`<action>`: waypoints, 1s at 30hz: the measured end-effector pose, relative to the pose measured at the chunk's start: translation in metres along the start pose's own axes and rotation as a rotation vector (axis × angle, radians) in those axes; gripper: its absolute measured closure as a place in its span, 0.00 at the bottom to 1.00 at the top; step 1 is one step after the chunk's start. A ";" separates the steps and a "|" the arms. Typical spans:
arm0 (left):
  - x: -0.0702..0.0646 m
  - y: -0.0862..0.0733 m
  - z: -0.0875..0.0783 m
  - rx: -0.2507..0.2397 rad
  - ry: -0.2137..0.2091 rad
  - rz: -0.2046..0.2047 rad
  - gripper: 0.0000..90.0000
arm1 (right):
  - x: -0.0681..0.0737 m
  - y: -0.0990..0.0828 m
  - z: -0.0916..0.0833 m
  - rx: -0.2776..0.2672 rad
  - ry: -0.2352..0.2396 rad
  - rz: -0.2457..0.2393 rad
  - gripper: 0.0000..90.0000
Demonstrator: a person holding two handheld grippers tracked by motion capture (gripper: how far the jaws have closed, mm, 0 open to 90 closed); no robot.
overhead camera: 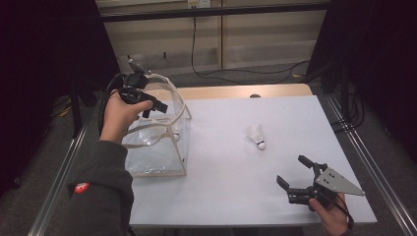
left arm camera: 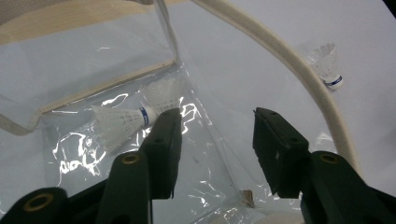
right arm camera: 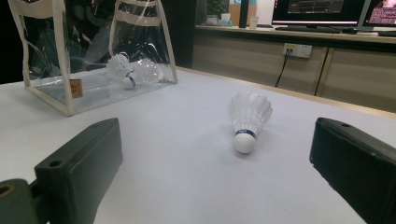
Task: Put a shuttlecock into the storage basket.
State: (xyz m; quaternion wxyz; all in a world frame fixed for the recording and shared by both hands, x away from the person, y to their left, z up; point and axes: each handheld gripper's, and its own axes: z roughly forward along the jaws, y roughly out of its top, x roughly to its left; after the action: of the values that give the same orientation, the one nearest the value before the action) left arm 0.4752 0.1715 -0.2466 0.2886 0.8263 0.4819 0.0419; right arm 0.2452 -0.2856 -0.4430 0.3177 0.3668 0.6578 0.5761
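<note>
Table-side: left gripper (overhead camera: 156,105) above bag (overhead camera: 162,152)

high view: above the near edge, facing forward and down over the whole bench (overhead camera: 236,162) | left tool view: close, looking down into the clear bag (left arm camera: 93,154) | right tool view: low, level across bench | shared: bag (overhead camera: 157,147) (right arm camera: 93,88), loose shuttlecock (overhead camera: 256,136) (left arm camera: 327,65) (right arm camera: 249,119)

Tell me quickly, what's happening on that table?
Left hand-held gripper open over clear bag, shuttlecock inside. Right hand-held gripper open, facing shuttlecock on table. Nothing between them.
</note>
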 end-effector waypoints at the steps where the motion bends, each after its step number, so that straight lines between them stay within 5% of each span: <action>1: -0.001 0.000 -0.001 0.001 -0.003 0.004 0.57 | 0.000 0.000 0.000 -0.001 0.000 -0.002 0.03; 30: -0.029 0.011 -0.019 -0.050 -0.057 0.020 0.33 | 0.000 0.000 0.000 -0.002 0.004 -0.002 0.03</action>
State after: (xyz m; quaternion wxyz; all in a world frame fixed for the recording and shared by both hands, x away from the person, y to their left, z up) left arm 0.4620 0.1517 -0.2188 0.3223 0.8245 0.4640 0.0331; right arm 0.2452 -0.2855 -0.4429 0.3173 0.3646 0.6584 0.5770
